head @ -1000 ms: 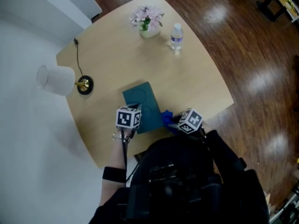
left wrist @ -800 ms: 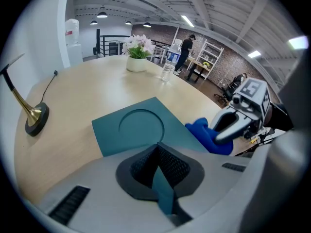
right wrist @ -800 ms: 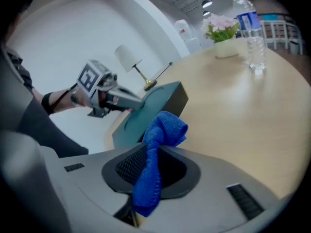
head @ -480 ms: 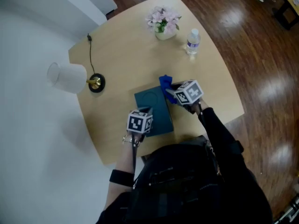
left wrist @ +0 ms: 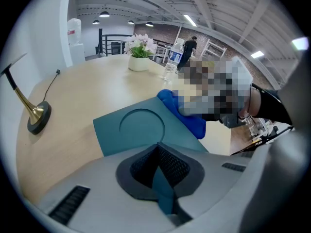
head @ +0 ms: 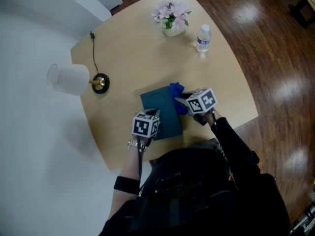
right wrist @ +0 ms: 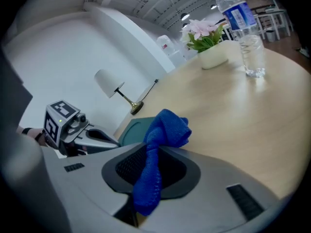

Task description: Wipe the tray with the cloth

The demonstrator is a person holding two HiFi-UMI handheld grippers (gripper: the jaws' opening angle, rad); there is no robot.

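Grip: right gripper (right wrist: 146, 186) clamps the bunched blue cloth (right wrist: 164, 129); left gripper (left wrist: 159, 176) pinches the teal tray (left wrist: 131, 130) by its near edge. Tray lies flat on table (head: 138, 58), cloth at its right edge. Cloth looks soft and light; tray looks stiff, so its rim seems the best hold.

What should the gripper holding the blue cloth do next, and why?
Probably drag the cloth leftward across the tray: the right gripper is shut on it at the tray's right edge, and the left gripper clamps the tray's near edge.
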